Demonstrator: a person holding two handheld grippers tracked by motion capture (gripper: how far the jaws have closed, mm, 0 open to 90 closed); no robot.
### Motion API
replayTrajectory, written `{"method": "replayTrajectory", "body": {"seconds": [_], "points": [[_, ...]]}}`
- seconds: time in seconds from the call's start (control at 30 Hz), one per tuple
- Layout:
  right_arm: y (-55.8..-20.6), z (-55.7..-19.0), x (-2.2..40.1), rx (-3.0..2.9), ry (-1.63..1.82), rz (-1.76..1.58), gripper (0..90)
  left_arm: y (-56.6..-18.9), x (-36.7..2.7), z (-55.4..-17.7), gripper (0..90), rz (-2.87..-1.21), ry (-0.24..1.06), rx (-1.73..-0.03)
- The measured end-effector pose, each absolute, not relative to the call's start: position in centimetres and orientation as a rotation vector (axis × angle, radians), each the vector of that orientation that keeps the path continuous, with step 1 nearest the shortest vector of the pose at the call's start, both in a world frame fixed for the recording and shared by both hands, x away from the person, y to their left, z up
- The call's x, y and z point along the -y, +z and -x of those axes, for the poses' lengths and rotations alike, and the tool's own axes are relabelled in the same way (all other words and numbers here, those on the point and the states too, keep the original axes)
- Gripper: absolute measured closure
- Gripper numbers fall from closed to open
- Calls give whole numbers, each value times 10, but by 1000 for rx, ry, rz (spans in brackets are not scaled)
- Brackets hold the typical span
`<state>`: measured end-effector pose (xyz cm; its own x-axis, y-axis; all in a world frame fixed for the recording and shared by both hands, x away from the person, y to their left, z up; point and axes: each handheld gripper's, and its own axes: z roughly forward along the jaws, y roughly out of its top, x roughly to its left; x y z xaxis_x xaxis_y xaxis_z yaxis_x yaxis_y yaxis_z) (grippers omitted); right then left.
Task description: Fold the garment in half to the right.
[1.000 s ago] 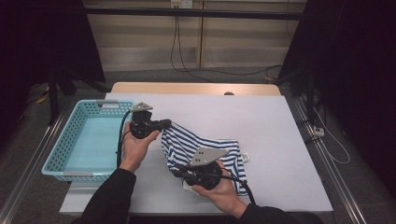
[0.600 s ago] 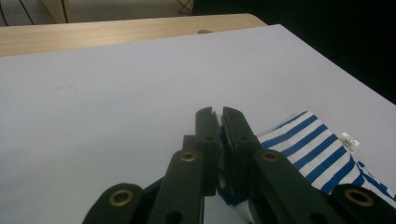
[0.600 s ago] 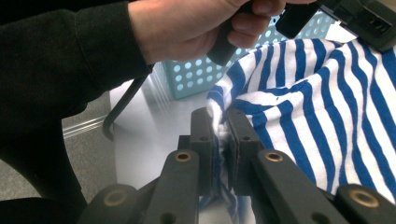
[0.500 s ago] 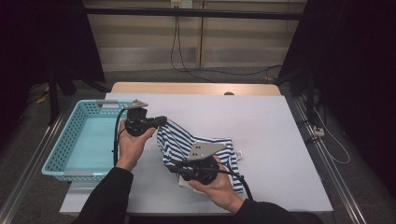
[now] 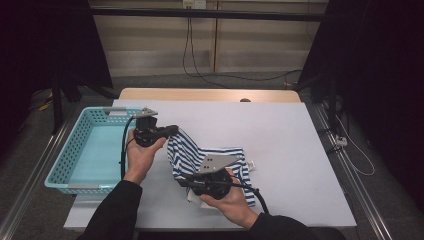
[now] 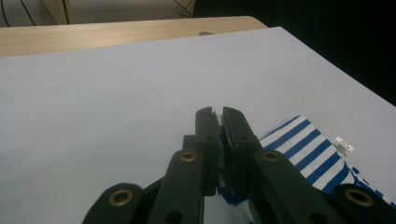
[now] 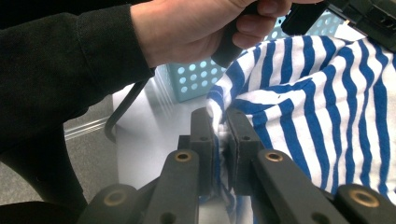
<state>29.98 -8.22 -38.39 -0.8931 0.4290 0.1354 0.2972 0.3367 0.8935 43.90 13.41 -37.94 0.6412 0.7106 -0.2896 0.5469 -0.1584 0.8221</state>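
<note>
High view: left tongs and right tongs are both pinching the striped cloth on the surface; the basket left of them is sitting empty, the cloth's lower edge hiding under the right hand.

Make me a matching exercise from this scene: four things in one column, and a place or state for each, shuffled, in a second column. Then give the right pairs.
Things:
1. striped cloth
2. basket
3. left gripper
4. right gripper

Places or states:
A. light blue, at the table's left edge
B. shut on the cloth's near edge
C. blue and white, held by both grippers
D. shut on the cloth's far, raised corner

Pairs: 1-C, 2-A, 3-D, 4-B
</note>
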Motion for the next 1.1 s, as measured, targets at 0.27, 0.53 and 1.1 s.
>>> {"method": "replayTrajectory", "body": {"seconds": [0.27, 0.53, 1.1], "points": [[-386, -295, 92, -2454, 1589, -685, 835, -381, -119, -439, 859, -1825, 183, -978], [-388, -286, 105, -2442, 1579, -700, 835, -376, -106, -434, 859, -1809, 179, -935], [-395, -284, 129, -2434, 1569, -756, 835, -381, -69, -437, 859, -1817, 148, -905]]}}
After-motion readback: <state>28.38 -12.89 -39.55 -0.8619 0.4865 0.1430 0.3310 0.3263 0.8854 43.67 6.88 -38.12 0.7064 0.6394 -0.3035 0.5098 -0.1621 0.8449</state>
